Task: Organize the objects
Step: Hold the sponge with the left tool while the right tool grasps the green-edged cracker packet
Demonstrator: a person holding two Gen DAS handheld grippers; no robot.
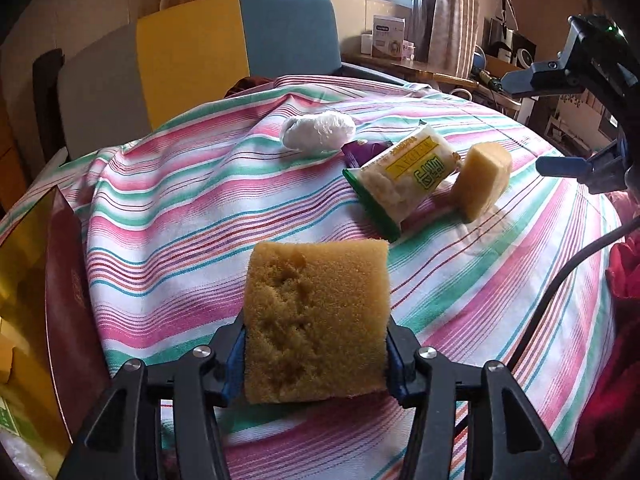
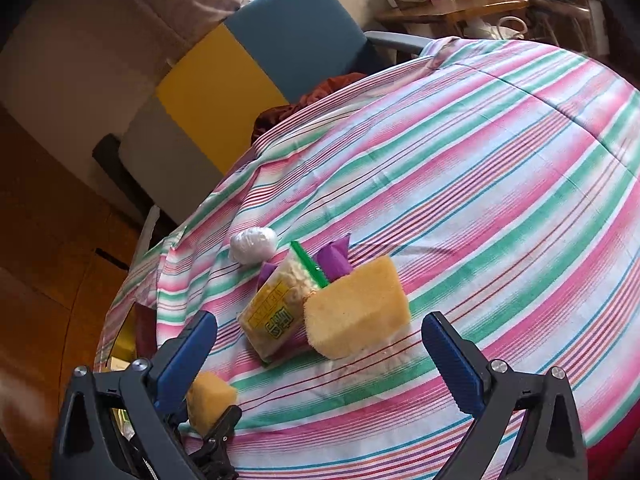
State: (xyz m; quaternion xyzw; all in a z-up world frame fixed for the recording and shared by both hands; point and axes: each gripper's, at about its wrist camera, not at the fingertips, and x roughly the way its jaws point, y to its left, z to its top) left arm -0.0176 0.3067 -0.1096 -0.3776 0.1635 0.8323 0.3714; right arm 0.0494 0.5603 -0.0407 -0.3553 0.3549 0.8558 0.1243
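In the left wrist view, the left gripper (image 1: 316, 344) was clamped on a yellow sponge (image 1: 316, 320) at lower centre; a second sponge (image 1: 482, 180), snack packet (image 1: 404, 176) and white bundle (image 1: 318, 131) lay unsorted on the striped cloth (image 1: 180, 200) above.

In the right wrist view, the right gripper (image 2: 320, 348) hung with jaws apart and empty below that pile, so most sorting seemingly remained.

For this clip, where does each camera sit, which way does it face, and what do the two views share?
Left wrist: on the left gripper, looking down and forward over the striped cloth; its own jaws clamp a sponge, and the right gripper shows at upper right.
Right wrist: on the right gripper, jaws open, looking down at the second sponge leaning on the snack packet; the left gripper's sponge shows at lower left.
Shared: both sponges, snack packet, white plastic bundle, cloth, blue-and-yellow chair.
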